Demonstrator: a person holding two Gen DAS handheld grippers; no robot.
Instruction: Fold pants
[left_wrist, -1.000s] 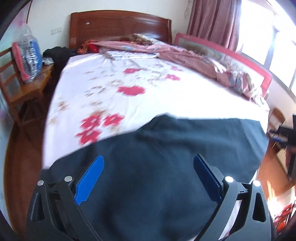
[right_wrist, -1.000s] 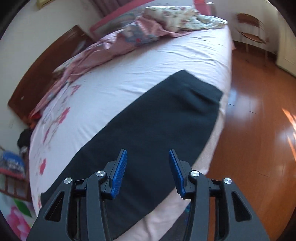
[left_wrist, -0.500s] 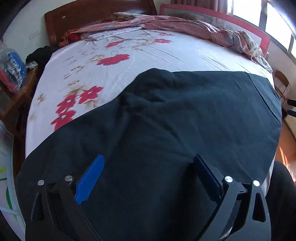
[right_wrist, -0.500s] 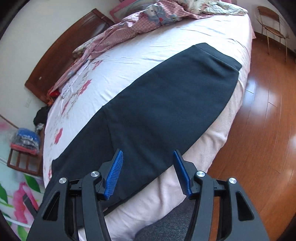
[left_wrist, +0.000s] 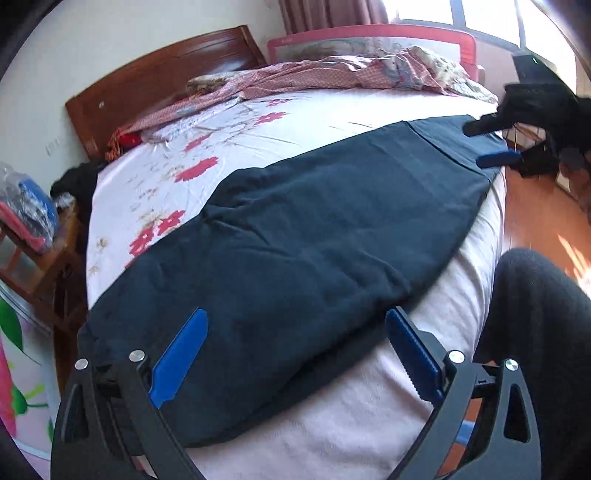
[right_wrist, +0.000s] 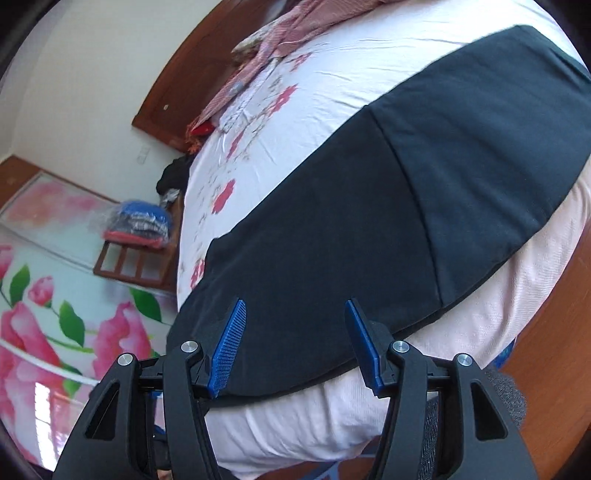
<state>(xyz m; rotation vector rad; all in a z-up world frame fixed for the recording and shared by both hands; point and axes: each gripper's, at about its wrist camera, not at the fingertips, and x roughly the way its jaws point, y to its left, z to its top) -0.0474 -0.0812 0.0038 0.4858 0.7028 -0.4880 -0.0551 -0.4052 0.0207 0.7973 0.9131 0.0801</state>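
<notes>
the dark pants (left_wrist: 314, 236) lie flat on the bed (left_wrist: 369, 110). they look soft and floppy, so grab an end edge. left gripper (left_wrist: 295, 354) and right gripper (right_wrist: 295, 343) are wide open, holding nothing.

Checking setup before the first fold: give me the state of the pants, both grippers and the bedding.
Dark navy cotton pants: spread lengthwise along bed edge, lightly wrinkled.
Left gripper: open, empty.
Right gripper: open, empty.
Floral white bedsheet: spread flat.
Pink checked quilt: bunched at far side.

Right gripper (right_wrist: 295, 341) nearer pants (right_wrist: 369, 206).
</notes>
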